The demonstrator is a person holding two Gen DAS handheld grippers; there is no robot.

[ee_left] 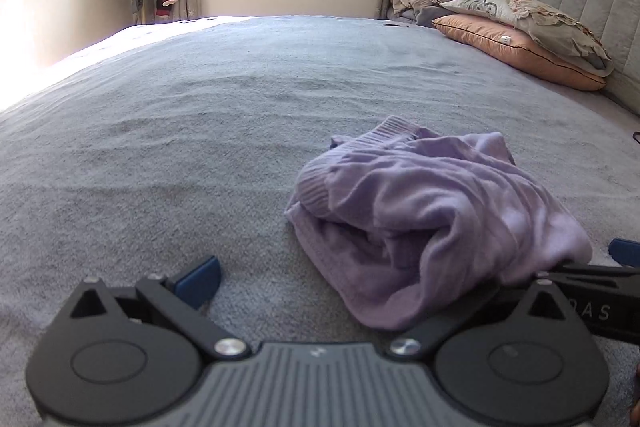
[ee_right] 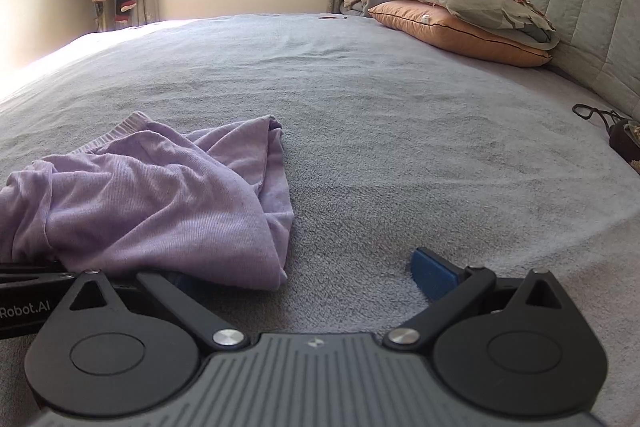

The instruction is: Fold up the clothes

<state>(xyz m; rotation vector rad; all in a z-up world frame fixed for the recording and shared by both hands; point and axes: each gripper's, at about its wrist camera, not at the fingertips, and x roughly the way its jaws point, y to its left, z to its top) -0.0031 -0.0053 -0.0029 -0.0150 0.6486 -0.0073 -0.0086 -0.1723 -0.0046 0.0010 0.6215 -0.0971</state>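
With the lilac garment crumpled on the bed, both the left gripper and right gripper gape wide, holding nothing, so spreading it flat likely comes next.

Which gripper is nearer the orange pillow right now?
Right. The orange pillow lies far right; the right gripper sits right of the purple garment, the left gripper left of it, farther away.

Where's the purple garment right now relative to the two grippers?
The purple garment lies crumpled on the grey bedspread between both open grippers: lower right in the left wrist view, lower left in the right wrist view.
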